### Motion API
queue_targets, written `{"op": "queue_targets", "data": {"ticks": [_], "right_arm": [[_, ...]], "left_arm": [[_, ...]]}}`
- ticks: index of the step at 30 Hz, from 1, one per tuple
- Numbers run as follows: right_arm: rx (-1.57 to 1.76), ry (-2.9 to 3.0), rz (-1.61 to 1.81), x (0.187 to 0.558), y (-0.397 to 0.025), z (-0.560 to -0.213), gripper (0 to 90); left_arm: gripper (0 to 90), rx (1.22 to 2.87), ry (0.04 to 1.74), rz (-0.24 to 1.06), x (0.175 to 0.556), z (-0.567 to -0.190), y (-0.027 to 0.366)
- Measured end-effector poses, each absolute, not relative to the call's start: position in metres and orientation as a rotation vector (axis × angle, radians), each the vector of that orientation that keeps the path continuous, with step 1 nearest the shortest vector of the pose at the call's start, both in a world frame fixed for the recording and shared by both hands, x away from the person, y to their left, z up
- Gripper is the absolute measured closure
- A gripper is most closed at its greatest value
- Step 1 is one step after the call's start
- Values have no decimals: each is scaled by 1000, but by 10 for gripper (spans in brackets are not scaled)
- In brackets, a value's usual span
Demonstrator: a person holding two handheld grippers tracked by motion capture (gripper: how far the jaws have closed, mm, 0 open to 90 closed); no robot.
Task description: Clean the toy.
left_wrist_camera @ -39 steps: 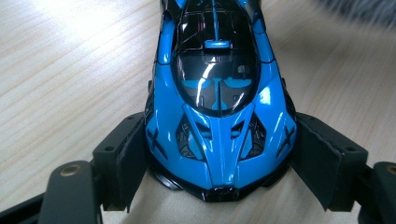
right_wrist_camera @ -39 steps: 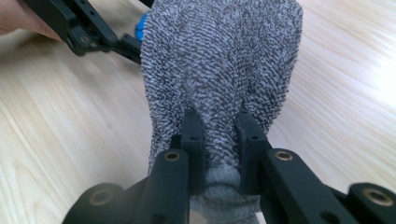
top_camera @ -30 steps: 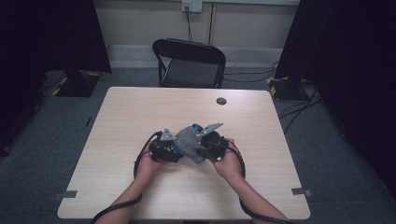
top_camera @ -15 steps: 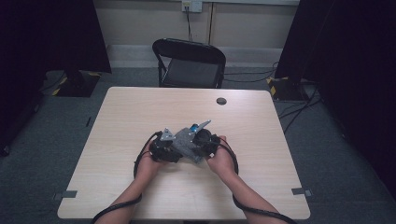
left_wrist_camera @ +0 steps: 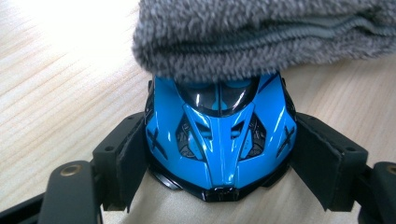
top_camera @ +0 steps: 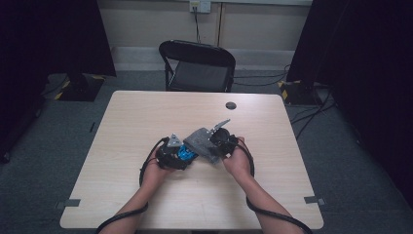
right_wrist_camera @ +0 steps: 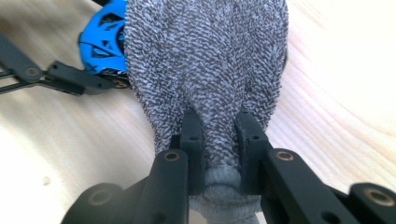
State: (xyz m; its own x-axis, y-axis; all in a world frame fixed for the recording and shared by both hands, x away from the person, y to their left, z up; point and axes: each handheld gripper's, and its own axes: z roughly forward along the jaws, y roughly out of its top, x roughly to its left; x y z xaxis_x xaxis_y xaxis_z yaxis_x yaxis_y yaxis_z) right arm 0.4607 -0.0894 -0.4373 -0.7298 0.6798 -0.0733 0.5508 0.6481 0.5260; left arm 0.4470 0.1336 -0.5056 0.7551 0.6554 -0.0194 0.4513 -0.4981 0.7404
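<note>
High view: one pale wooden table (top_camera: 146, 126), with two hand-held grippers meeting near its middle. Left gripper (top_camera: 179, 155) clamped on one glossy blue plastic toy car (top_camera: 185, 153); right gripper (top_camera: 214, 144) pinching one folded grey fleecy cloth (top_camera: 202, 141), which lies over the car from the right and far side. Cloth just above and touching the car, long axis slanting from near-right to far-left. Farther off, one small dark round disc (top_camera: 231, 105) near the table's far edge and one black folding chair (top_camera: 197, 66) beyond it.

Left gripper view: jaws closed snugly against both flanks of the car (left_wrist_camera: 219, 140), pads (left_wrist_camera: 133, 158) pressed to its sides, nose pointing back toward the camera. Cloth (left_wrist_camera: 261, 37) draped across the roof and rear, straight ahead of the jaws, its long axis running crosswise to them. Windscreen half covered.

Right gripper view: jaws narrowed to a slim gap around a bunched end of the cloth (right_wrist_camera: 205, 60), fingers (right_wrist_camera: 191, 135) gripping it firmly. Cloth fanning forward along the jaw line; car (right_wrist_camera: 105, 42) peeking out at its left edge, held in the other gripper (right_wrist_camera: 60, 74).

Likely next: a wiping stroke along the car's length, so the right hand the mover, the left the steady holder.
</note>
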Motion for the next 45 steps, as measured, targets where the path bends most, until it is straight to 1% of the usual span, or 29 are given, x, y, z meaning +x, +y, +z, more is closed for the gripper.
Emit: {"op": "queue_targets", "data": {"ticks": [27, 45], "right_arm": [[1186, 2504, 661, 490, -119, -445, 765], [1237, 2460, 635, 498, -134, -444, 764]], "left_arm": [[236, 2181, 826, 340, 447, -506, 134], [236, 2181, 826, 340, 447, -506, 134]]}}
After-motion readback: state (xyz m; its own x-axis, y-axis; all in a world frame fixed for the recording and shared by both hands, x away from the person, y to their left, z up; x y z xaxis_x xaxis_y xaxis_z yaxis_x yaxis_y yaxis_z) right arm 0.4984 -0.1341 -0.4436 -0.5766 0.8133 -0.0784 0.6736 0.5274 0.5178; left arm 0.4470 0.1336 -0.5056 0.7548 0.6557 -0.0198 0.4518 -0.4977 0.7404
